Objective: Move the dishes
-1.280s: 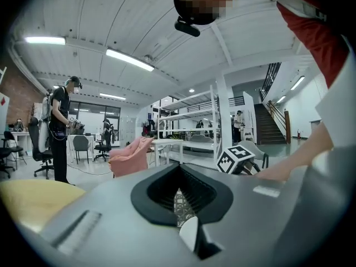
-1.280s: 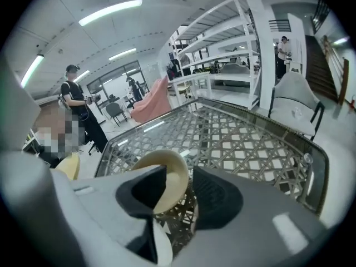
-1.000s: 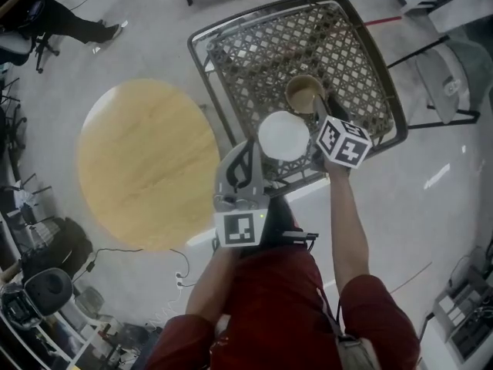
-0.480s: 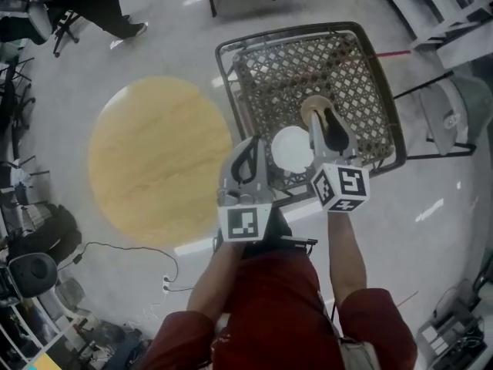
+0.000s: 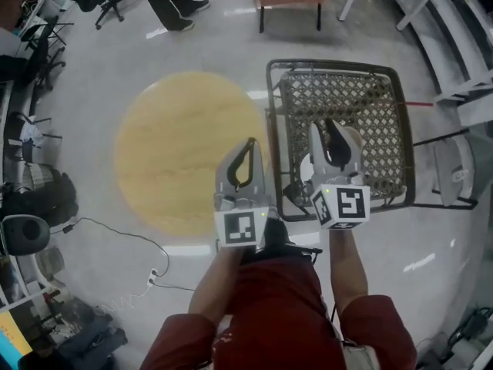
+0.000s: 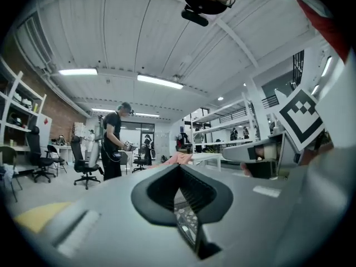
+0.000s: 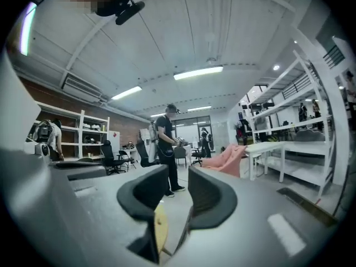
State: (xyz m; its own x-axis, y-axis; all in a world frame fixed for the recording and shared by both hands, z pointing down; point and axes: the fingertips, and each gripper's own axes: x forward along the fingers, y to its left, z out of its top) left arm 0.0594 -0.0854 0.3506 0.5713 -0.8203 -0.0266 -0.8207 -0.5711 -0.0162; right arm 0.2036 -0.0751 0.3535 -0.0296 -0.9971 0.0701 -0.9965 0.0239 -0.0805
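Left gripper point(image 6: 179, 171): I am keeping its fingers pressed together on nothing, just left of the wire basket point(image 5: 373, 118). Right gripper point(image 7: 177, 174): fingers apart, just been closing slightly, empty, hanging over the basket's near side. It is covering that mesh, so I cannot make out the dishes or their look.

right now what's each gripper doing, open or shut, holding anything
left gripper: closed, holding nothing.
right gripper: open, its jaws have just been closing a little, nothing gripped between them.
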